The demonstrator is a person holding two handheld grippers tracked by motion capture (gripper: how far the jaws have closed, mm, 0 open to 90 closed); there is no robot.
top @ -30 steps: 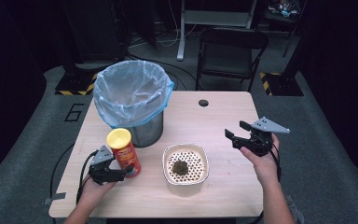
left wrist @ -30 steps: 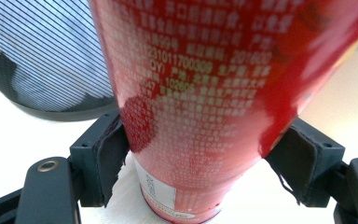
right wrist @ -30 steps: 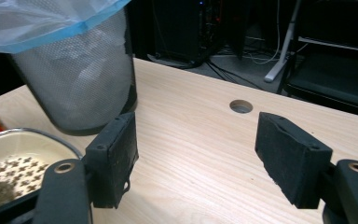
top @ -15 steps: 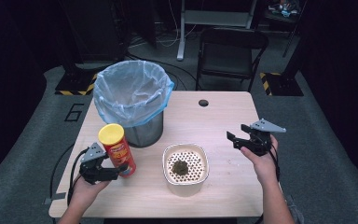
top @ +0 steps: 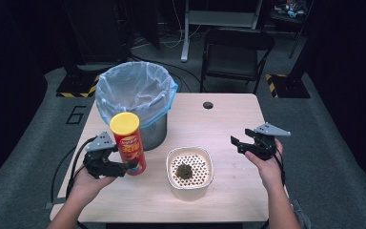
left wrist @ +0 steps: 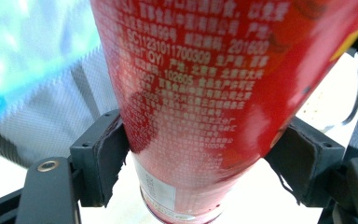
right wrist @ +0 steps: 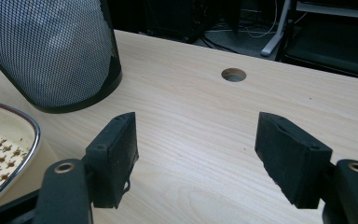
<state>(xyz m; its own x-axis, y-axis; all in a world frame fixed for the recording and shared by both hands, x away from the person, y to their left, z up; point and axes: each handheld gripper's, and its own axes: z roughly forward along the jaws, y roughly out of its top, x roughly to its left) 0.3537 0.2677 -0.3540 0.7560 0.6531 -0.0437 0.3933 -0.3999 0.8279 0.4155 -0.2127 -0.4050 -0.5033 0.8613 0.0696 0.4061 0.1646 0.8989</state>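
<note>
So, the wooden bench (top: 228, 124) takes up most of the high view, and the biggest thing on it is the mesh trash bin (top: 138, 102) with a pale blue bag liner, sitting toward the far left. Next down in size is the red chip can (top: 129, 145) with its yellow lid, which is in the left claw (top: 119, 164): the left gripper view shows both black pads pressed against the can's sides low on its body, and the can's bottom looks to be clear of the wood. It stays roughly upright, just in front of the bin and a bit to the left of the white bowl (top: 190, 168). That bowl has a patterned inside and a small dark clump (top: 185, 170) of something in the middle, hard to say what. The right claw (top: 248, 143) hangs over the right side of the bench with its jaws spread and nothing between them, well apart from everything; in its own view there's just bare wood ahead, the bin off to the left and the small round cable hole (right wrist: 233, 74) beyond. Progress-wise, it reads like the pickup is done and the can is off the surface, but it isn't over the bin opening yet. What's probably left is carrying it up and over the rim and letting go, assuming the bin is where it's headed. The bowl hasn't been touched by either claw at this point.
</note>
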